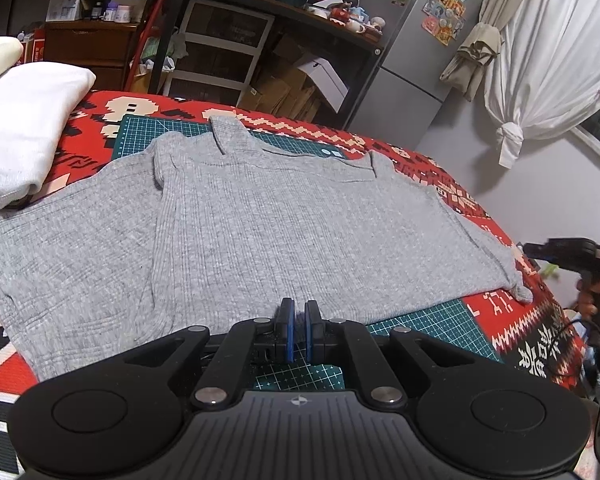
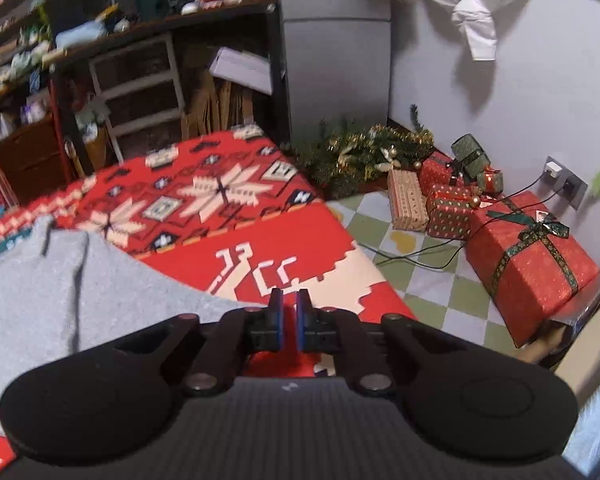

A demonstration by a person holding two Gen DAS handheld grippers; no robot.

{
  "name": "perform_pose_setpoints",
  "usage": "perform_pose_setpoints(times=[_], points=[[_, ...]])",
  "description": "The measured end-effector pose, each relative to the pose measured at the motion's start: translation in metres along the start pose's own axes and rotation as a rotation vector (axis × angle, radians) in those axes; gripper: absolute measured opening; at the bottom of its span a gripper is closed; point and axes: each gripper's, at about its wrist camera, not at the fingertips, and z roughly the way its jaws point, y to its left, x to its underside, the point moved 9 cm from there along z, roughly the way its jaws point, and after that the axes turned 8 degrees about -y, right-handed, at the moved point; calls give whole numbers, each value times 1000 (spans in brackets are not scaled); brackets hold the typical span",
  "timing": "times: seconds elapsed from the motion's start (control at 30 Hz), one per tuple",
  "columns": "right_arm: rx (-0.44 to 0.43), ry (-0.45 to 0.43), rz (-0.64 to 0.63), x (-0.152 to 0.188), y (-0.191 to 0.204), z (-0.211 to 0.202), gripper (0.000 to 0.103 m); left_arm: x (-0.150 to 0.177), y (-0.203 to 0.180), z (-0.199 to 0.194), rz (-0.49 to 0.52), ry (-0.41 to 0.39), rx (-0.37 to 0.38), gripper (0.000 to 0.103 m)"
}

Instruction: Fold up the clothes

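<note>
A grey ribbed sweater lies spread flat, collar away from me, on a green cutting mat over a red patterned blanket. My left gripper is shut at the middle of the near hem, its fingertips over the cloth; whether any fabric is nipped between them I cannot tell. In the right wrist view the sweater fills the lower left. My right gripper hovers over the red blanket just past the sweater's right edge. Its jaws stand a narrow gap apart with nothing between them.
A folded white cloth sits on the blanket at the far left. Shelves and a grey fridge stand behind the bed. The bed's edge drops off to the right onto a checkered floor with wrapped gifts and cables.
</note>
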Motion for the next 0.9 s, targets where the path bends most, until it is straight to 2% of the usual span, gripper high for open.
perform_pose_setpoints(times=[0.13,0.23,0.3,0.43,0.47,0.5,0.53,0.57,0.7,0.83,0.87,0.9], points=[[-123,28,57,10,11,-38,16,0,-1,0,9,0,-5,6],[-207,84,78,30,28,-59,25,0,-2,0,15,0,-10,6],[-219,83,56,37,38,-68,32,0,-3,0,18,-1,-13,6],[-198,75,41,40,48,-63,33,1,-2,-1,17,-3,-13,6],[-195,80,48,41,49,-60,32,1,-2,-1,17,-3,-12,6],[-192,86,56,41,50,-56,26,1,-2,-1,17,-4,-12,6],[-183,89,55,42,49,-53,16,1,-2,-1,18,-4,-11,6],[-172,91,53,43,47,-50,1,1,-1,-1,17,-4,-11,6],[-117,92,46,47,35,-47,0,1,-1,-1,14,-5,-5,6],[-142,98,113,51,21,-52,0,1,0,-2,7,-8,-1,6],[-140,97,125,52,19,-54,2,1,0,-2,3,-8,1,6],[-136,95,136,52,16,-57,7,1,1,-3,-4,-7,4,6]])
